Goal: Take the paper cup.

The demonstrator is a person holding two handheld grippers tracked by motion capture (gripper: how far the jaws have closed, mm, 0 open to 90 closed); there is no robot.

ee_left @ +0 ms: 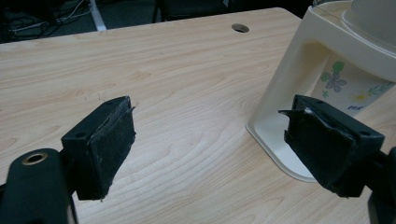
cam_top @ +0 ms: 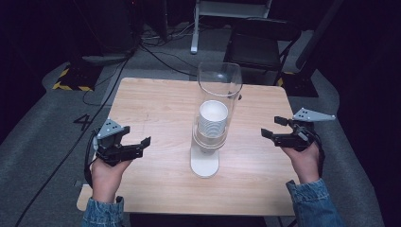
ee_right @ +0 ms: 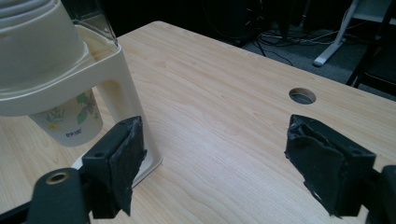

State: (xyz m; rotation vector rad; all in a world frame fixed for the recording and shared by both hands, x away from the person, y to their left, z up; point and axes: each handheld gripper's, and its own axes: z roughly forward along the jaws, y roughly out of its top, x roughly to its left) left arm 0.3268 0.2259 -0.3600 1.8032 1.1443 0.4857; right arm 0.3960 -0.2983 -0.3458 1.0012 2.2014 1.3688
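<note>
The cup dispenser [cam_top: 210, 127] stands at the middle of the counter [cam_top: 156, 99], its clear tube holding a stack of white paper cups [cam_top: 213, 118]; 1 flowered cup [ee_right: 70, 119] pokes out below. My left gripper [cam_top: 142, 144] and right gripper [cam_top: 272, 127] flank it, well apart from it, both with jaws apart and empty.

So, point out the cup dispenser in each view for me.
High view: cup dispenser stands mid-table, between the two grippers.
Left gripper view: its cream stand sits at the right edge, behind the right-hand jaw.
Right gripper view: upper left, a flowered cup hanging below.
Shared landmark: round table hole.
</note>
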